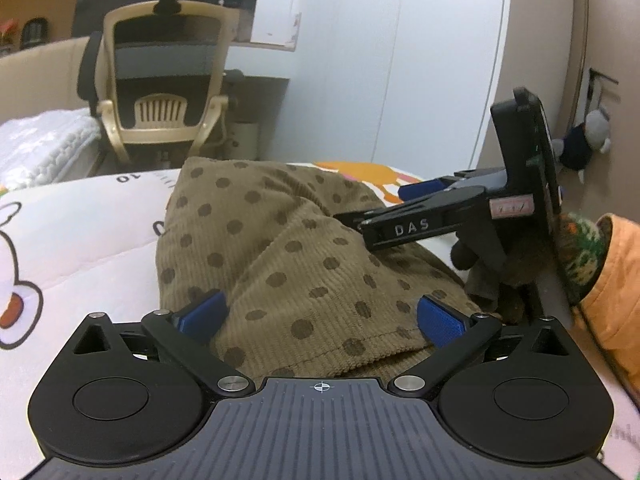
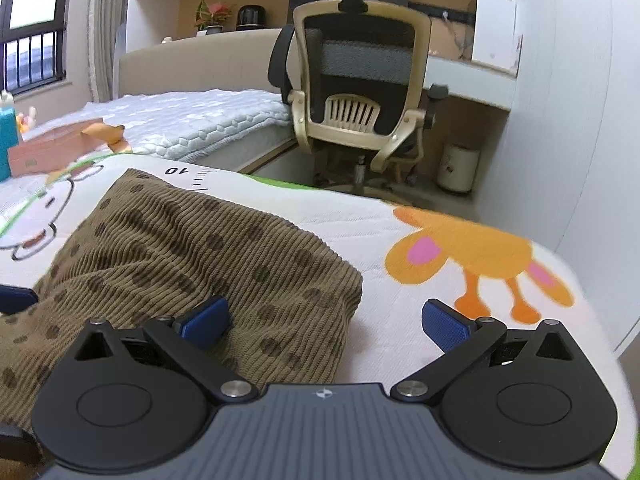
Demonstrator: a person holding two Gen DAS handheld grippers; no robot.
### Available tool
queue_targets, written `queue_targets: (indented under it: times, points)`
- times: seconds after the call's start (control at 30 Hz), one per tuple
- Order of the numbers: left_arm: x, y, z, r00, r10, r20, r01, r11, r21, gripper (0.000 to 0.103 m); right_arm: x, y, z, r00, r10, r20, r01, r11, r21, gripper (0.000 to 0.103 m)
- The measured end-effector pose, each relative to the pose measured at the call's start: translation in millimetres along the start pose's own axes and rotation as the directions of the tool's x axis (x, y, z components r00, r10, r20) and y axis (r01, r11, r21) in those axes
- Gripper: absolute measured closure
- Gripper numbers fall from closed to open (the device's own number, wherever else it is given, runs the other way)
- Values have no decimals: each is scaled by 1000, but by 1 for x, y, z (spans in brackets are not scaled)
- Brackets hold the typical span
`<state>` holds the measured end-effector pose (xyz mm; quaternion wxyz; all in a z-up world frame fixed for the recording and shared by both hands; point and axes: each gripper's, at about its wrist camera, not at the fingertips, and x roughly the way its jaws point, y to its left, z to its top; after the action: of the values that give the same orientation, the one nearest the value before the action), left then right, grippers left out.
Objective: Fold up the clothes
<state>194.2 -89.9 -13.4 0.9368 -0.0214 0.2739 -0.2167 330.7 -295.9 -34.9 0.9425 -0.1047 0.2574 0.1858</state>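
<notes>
A brown corduroy garment with dark dots is seen lying bunched on a white quilt printed with cartoon animals, a stitched hem turned toward the left wrist camera. The left gripper is held low over that hem with its blue pads spread wide, one at each side of the cloth; nothing is pinched between them. The right gripper is likewise spread apart: its left pad rests over the garment's near corner, its right pad over bare quilt. In the left view, the right gripper is seen from the side, reaching onto the garment's far edge, carried by a gloved hand in an orange sleeve. Beyond the quilt, an office chair is noted before a desk, and a small white bin beside it.
</notes>
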Motion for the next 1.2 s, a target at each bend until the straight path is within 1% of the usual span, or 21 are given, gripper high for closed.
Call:
queue_targets:
  times: [0.07, 0.13, 0.17, 0.3, 0.33, 0.4, 0.43, 0.47, 0.5, 0.57, 0.63, 0.67, 0.7, 0.77, 0.83, 0.93, 1.03, 1.07, 1.13, 1.17, 1.2]
  points:
    - [-3, 4, 5, 999, -15, -29, 15, 1000, 1, 0, -2, 3, -1, 1000, -16, 7, 16, 1000, -11, 0]
    - [-10, 16, 18, 996, -73, -45, 70, 996, -60, 0, -1, 3, -1, 1000, -23, 9, 23, 1000, -17, 0]
    - [-14, 25, 27, 994, -108, -34, 104, 989, -109, 0, -1, 2, -1, 1000, -21, 9, 21, 1000, -14, 0]
    - [-14, 57, 71, 994, -96, 45, 104, 974, -202, 0, -19, 5, 3, 999, -27, 46, 29, 999, -38, 0]
    - [-6, 63, 78, 996, -83, 33, 88, 975, -205, 0, -26, 7, 4, 998, -17, 58, 19, 999, -40, 0]
    - [17, 73, 91, 999, -50, -13, 47, 979, -198, 0, -46, 10, 7, 996, 60, 74, -58, 998, -17, 0]
    - [29, 79, 98, 999, -34, -37, 26, 981, -193, 0, -54, 14, 6, 991, 116, 69, -115, 993, -19, 0]
    - [45, 84, 101, 997, 4, -82, -19, 983, -183, 0, -62, 18, 6, 983, 173, 64, -172, 985, -21, 0]
    - [59, 89, 101, 991, 52, -125, -74, 982, -172, 0, -69, 23, 4, 973, 225, 52, -224, 974, -27, 0]
    - [80, 100, 95, 979, 95, -181, -128, 975, -180, 0, -72, 38, -7, 953, 304, -17, -304, 951, -60, 0]
    - [88, 111, 89, 979, 49, -196, -99, 963, -252, 0, -67, 54, -26, 939, 324, -118, -336, 936, -103, 0]
    - [89, 115, 86, 979, 23, -201, -82, 952, -293, 0, -67, 61, -35, 937, 318, -143, -336, 933, -132, 0]
    - [88, 116, 84, 980, 18, -199, -78, 951, -300, 0, -71, 61, -38, 942, 312, -126, -329, 932, -153, 0]
    - [86, 116, 82, 981, 26, -191, -81, 955, -284, 0, -75, 50, -29, 929, 344, -136, -361, 925, -121, 0]
    - [85, 115, 83, 982, 32, -187, -83, 959, -271, 0, -80, 29, -13, 931, 356, -81, -361, 931, -58, 0]
    - [85, 115, 84, 982, 32, -185, -82, 959, -272, 0, -74, -6, 11, 948, 317, 1, -316, 946, 67, 0]
    - [83, 113, 82, 983, 34, -181, -84, 958, -273, 0, -45, -40, 24, 968, 250, 29, -250, 940, 234, 1]
    - [81, 112, 82, 983, 35, -180, -84, 958, -273, 0, -30, -48, 24, 971, 239, 13, -232, 928, 292, 4]
    - [78, 111, 82, 984, 33, -178, -82, 957, -277, 0, 6, -58, 21, 973, 226, -47, -192, 904, 382, 14]
    - [76, 111, 81, 984, 26, -175, -75, 956, -283, 0, 20, -57, 19, 967, 242, -75, -192, 894, 405, 27]
    - [73, 112, 81, 985, 17, -171, -67, 955, -289, 0, 28, -56, 17, 956, 283, -81, -221, 872, 437, 48]
